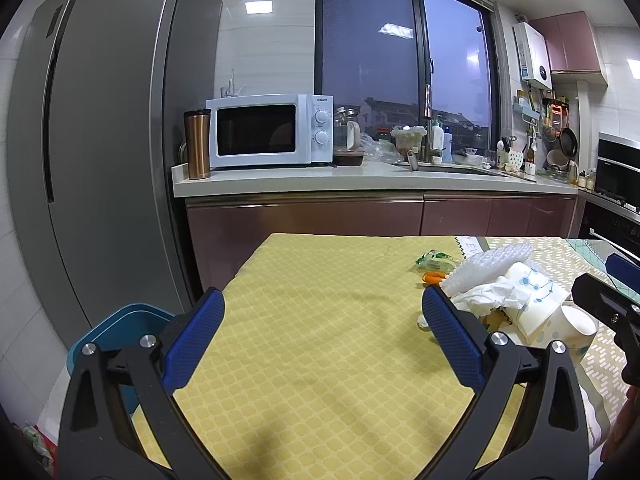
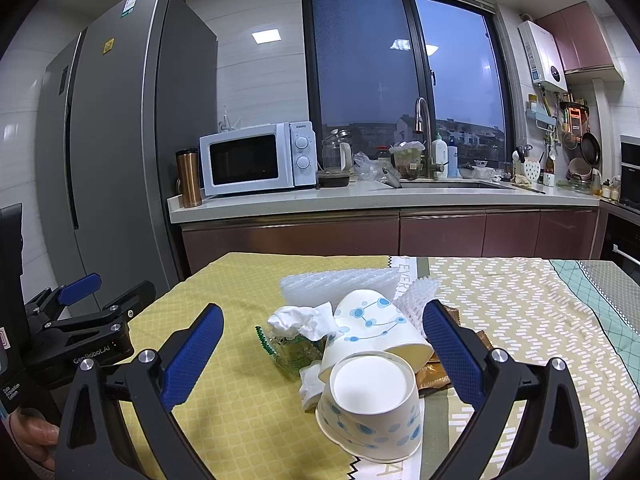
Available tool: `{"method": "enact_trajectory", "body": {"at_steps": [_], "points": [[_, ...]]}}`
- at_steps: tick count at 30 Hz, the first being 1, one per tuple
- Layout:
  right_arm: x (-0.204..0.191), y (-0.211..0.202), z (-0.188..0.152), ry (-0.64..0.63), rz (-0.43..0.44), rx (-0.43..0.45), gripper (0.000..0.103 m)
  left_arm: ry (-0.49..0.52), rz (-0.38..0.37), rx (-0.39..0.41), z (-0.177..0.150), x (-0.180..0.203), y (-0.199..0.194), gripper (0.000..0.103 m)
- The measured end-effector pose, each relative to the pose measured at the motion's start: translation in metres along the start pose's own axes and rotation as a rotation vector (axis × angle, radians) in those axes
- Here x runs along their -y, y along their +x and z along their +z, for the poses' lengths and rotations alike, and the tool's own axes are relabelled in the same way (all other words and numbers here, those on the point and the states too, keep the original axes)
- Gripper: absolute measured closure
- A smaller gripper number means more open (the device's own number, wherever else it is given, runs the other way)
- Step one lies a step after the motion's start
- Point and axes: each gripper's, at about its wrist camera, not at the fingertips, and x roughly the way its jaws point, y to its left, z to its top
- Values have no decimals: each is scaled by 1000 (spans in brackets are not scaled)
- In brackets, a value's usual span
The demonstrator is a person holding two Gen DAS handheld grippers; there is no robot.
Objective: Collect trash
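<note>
Nearest the right gripper [image 2: 322,344], whose jaws gape empty, a toppled paper cup [image 2: 370,408] fronts the trash pile on the desk [image 2: 240,420], seemingly heaped for collecting, while the left gripper [image 1: 322,330], equally wide and empty, waits at nine o'clock.

Two dotted paper cups [image 2: 370,396] tipped over — crumpled tissue [image 2: 302,320], foam sheet [image 2: 340,284], perhaps wrappers [image 2: 290,350], heaped together

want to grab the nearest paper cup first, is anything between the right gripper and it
Nothing visible blocks it. The right gripper is open, and the nearest paper cup lies on its side just ahead of the fingers. A second cup and a crumpled tissue lie behind it, not in front.
</note>
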Motion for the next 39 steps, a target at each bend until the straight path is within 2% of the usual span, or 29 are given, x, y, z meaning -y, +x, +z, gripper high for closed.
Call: {"method": "enact_trajectory", "body": {"at_steps": [28, 33, 39], "points": [[0, 4, -2, -5, 10, -7, 7, -2, -29, -11, -1, 6, 1, 6], [3, 4, -2, -4, 1, -18, 7, 3, -57, -27, -1, 9, 4, 6], [21, 5, -9, 33, -3, -69, 7, 31, -135, -75, -4, 21, 12, 6]]}}
